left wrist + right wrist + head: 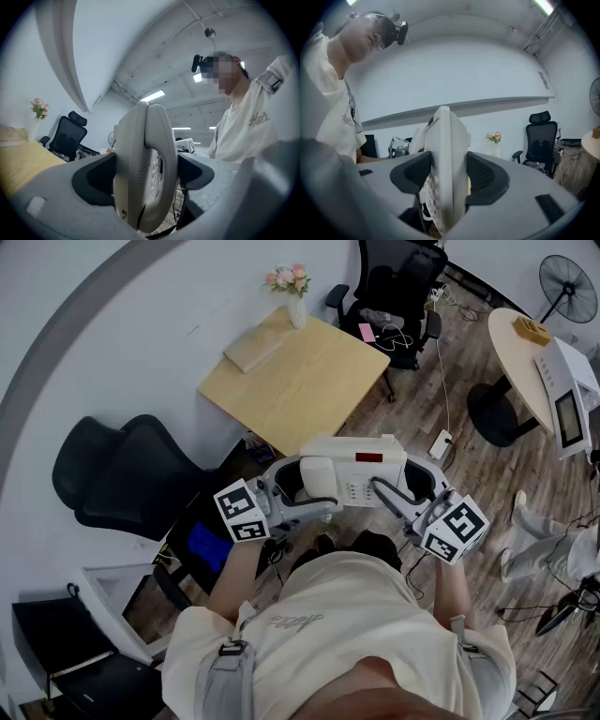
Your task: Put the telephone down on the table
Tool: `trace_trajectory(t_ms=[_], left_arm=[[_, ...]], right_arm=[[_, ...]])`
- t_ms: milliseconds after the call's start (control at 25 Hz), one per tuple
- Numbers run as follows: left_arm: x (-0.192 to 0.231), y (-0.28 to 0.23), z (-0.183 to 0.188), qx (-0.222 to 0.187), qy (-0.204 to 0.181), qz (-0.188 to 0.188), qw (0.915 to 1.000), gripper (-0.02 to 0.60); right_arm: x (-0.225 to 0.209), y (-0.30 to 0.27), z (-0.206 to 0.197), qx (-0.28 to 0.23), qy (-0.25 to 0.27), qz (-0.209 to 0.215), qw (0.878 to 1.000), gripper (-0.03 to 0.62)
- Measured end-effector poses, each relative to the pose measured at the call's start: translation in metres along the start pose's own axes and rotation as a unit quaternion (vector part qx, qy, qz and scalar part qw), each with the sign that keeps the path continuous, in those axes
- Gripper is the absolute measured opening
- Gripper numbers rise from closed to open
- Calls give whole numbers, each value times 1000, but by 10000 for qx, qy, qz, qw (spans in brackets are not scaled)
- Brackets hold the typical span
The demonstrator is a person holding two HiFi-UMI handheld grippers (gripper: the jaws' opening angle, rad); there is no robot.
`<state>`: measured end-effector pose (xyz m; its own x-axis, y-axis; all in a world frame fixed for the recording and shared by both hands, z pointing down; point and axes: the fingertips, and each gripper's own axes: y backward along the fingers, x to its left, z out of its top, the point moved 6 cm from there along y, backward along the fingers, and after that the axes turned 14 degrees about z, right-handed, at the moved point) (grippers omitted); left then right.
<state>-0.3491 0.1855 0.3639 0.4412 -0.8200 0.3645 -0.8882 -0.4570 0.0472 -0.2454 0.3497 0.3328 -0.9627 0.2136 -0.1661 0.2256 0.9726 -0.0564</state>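
Note:
I hold a white desk telephone point(354, 471) in the air between both grippers, level, in front of the person's chest. Its handset lies on the left side and a small red display faces up. My left gripper point(298, 487) is shut on the handset end; in the left gripper view that end of the telephone point(146, 140) stands edge-on between the dark pads point(93, 176). My right gripper point(405, 489) is shut on the right end, where the telephone point(446, 140) stands edge-on in the right gripper view. The light wooden table point(309, 390) lies ahead, beyond the phone.
On the table stand a vase of flowers point(292, 292) at the far edge and a beige pad point(255, 348). Black office chairs stand at the left point(122, 474) and behind the table point(398, 287). A round table point(516, 348), a white device point(572, 399) and a fan point(567, 282) are at the right.

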Motion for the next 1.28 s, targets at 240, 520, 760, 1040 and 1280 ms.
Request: trace_trajectory(t_ms=[240, 520, 760, 1040, 1280], left_arm=[[7, 1, -2, 87, 44, -78, 9999, 394], [20, -11, -12, 202, 187, -74, 9996, 394], [49, -45, -9, 359, 348, 94, 9987, 394], [87, -98, 15, 423, 266, 285, 9983, 394], [115, -146, 30, 388, 127, 448, 9982, 394]], right_arm=[[0, -4, -5, 18, -62, -117, 9999, 225], [-17, -3, -16, 42, -208, -136, 9997, 227], [-67, -5, -16, 51, -389, -21, 9992, 225], [-140, -5, 1, -157, -383, 170, 9990, 225], [-201, 1, 14, -239, -319, 364, 9985, 227]])
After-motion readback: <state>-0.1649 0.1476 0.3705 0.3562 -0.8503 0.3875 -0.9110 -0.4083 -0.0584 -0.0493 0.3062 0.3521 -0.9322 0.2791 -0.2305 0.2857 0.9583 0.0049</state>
